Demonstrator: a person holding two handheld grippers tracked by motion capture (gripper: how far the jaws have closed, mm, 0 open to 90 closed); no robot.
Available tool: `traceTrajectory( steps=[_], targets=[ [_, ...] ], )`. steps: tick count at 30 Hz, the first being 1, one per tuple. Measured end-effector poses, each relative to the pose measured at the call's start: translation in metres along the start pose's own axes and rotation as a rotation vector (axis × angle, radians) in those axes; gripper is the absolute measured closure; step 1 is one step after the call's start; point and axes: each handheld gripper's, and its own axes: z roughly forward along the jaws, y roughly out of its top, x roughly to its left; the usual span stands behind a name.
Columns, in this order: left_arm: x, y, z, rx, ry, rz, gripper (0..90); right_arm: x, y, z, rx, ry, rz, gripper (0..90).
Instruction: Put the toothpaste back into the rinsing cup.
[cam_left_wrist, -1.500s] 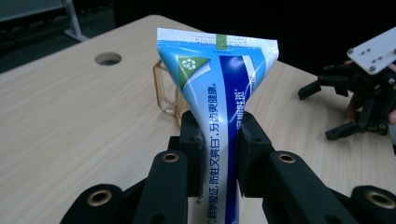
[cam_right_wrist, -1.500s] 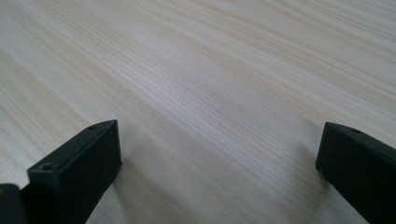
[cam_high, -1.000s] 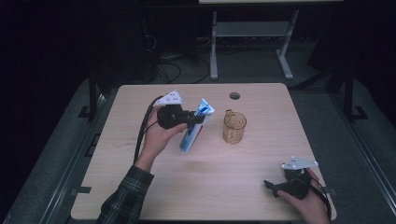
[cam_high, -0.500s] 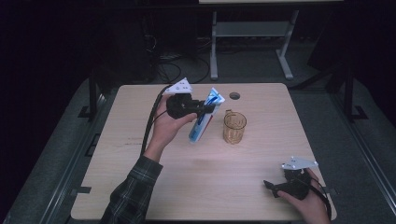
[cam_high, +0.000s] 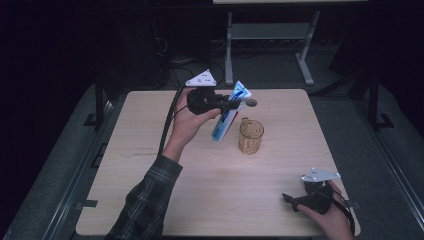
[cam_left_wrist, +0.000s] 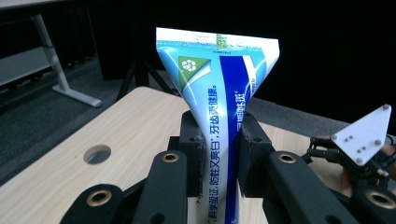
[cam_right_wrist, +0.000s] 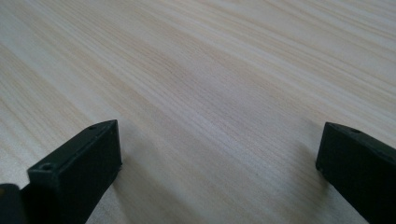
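High view: amber see-through cup upright on table, nothing visible inside. Toothpaste tube, blue and white, crimped end up, tilted just beside cup, clamped in left gripper fingers. Round hole behind. Right gripper fingers apart, near table corner.

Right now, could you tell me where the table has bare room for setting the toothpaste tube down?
The table is bare left of the toothpaste tube and across the front up to the right gripper. It is crowded only around the amber cup.
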Motion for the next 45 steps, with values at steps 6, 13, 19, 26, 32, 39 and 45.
traceTrajectory(
  steps=[6, 13, 19, 26, 32, 39, 45],
  targets=[
    [0.001, 0.01, 0.006, -0.024, -0.006, 0.006, 74.9, 0.0, 0.0, 0.0, 0.0, 0.001, 0.0, 0.0],
    [0.004, 0.017, 0.014, -0.044, -0.015, 0.009, 74.9, 0.0, 0.0, 0.0, 0.0, 0.001, -0.001, 0.0],
    [0.009, 0.02, 0.025, -0.047, -0.019, 0.011, 74.8, 0.0, 0.0, 0.0, 0.0, 0.002, -0.003, 0.0],
    [0.011, 0.028, 0.038, -0.035, -0.028, 0.022, 74.8, 0.0, 0.0, 0.0, -0.003, 0.0, -0.005, 0.0],
    [0.009, 0.036, 0.051, -0.047, -0.044, 0.026, 74.7, 0.0, 0.0, 0.0, -0.003, 0.003, -0.007, 0.0],
    [0.006, 0.038, 0.065, -0.058, -0.06, 0.024, 74.7, 0.0, 0.0, 0.0, -0.003, 0.003, -0.007, 0.0],
    [0.007, 0.033, 0.077, -0.052, -0.072, 0.022, 74.6, 0.0, 0.0, 0.0, -0.001, 0.006, -0.008, 0.0]
  ],
)
